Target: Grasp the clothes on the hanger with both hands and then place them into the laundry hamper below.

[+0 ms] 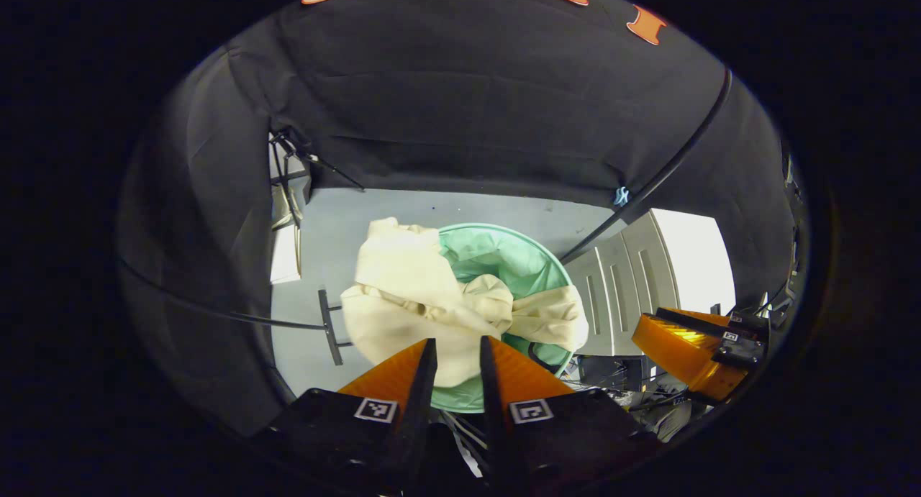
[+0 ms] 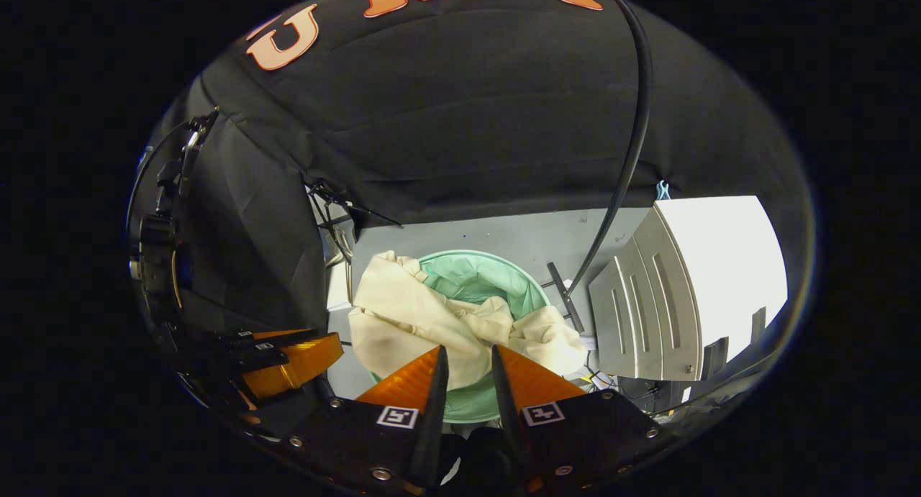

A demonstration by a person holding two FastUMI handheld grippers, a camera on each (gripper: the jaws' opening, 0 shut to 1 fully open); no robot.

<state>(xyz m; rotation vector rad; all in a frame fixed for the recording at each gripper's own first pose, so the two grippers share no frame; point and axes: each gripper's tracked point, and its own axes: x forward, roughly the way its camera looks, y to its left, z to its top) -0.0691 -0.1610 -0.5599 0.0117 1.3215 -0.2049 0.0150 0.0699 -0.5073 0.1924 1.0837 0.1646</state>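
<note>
In the left gripper view, the left gripper point(image 1: 458, 342) hangs above the laundry hamper point(image 1: 536, 256), its two fingers parted by a narrow gap with nothing between them. Straight ahead of and below its tips lies the cream garment point(image 1: 424, 295), crumpled and draped across the hamper's round green rim: one part spills over the rim's left side toward the grey floor point(image 1: 345, 231), another part rests over the rim to the right of the tips, and the middle sags into the green-lined inside. To the right of this gripper and well apart, the right gripper point(image 1: 694, 346) shows from the side.

In the right gripper view, the right gripper point(image 2: 470, 352) is likewise slightly parted and holds nothing; the garment point(image 2: 432, 317) and the hamper point(image 2: 482, 277) lie just beyond and below its tips. A grey cabinet point(image 2: 647, 310) stands to the right of the hamper, and the left gripper point(image 2: 295, 360) shows off to the left. A black cable point(image 2: 633, 144) runs down the booth wall toward the floor.
</note>
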